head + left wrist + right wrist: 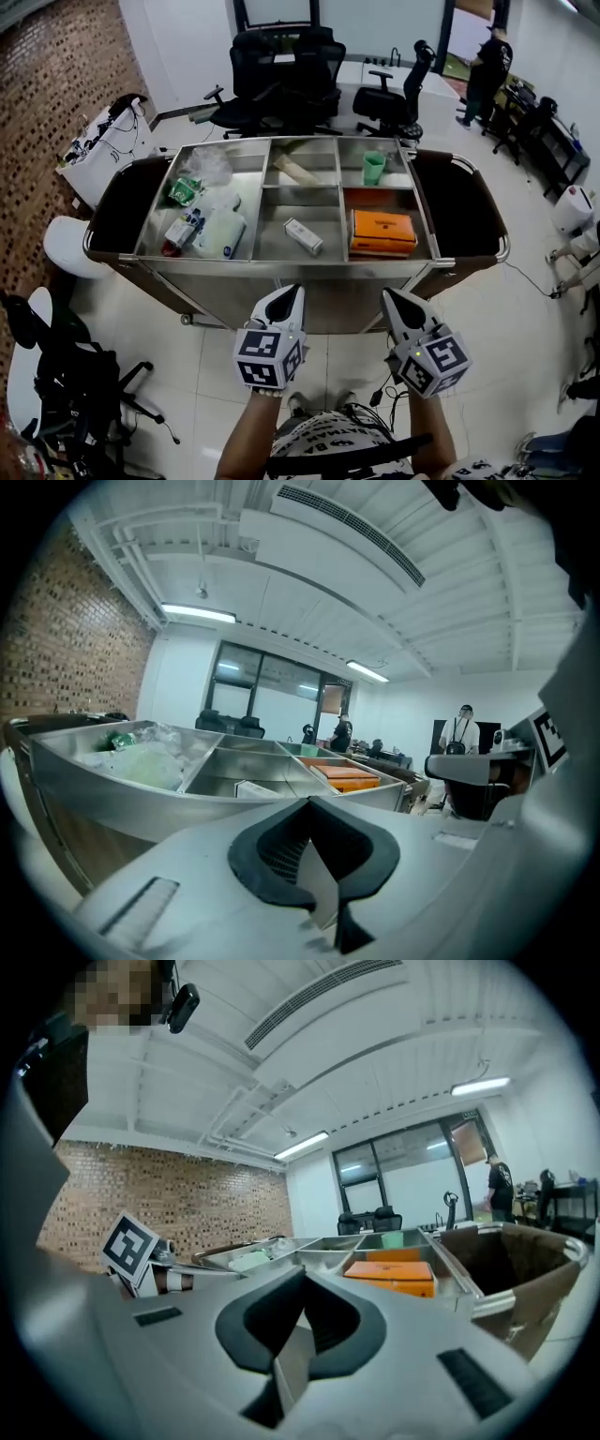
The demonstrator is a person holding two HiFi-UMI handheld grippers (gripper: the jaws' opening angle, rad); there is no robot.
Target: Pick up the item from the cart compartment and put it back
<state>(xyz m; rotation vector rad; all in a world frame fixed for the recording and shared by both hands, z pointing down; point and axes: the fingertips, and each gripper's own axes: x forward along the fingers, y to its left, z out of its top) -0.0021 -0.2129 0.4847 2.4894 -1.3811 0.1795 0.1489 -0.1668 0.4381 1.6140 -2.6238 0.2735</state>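
Head view: your left gripper (292, 293) and right gripper (392, 297) hover shut and empty before the steel cart (281, 266). A small white carton (303, 235) lies in its middle compartment. It is probably light and crushable, so grip across its long sides.

Brick wall (56, 94), white tiled floor (525, 309), black office chairs (281, 66), strip lights (197, 614)

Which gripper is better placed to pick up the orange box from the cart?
Right, probably: the right gripper is lined up with the orange box; the left gripper faces the middle compartment. Both grippers' jaws are shut.
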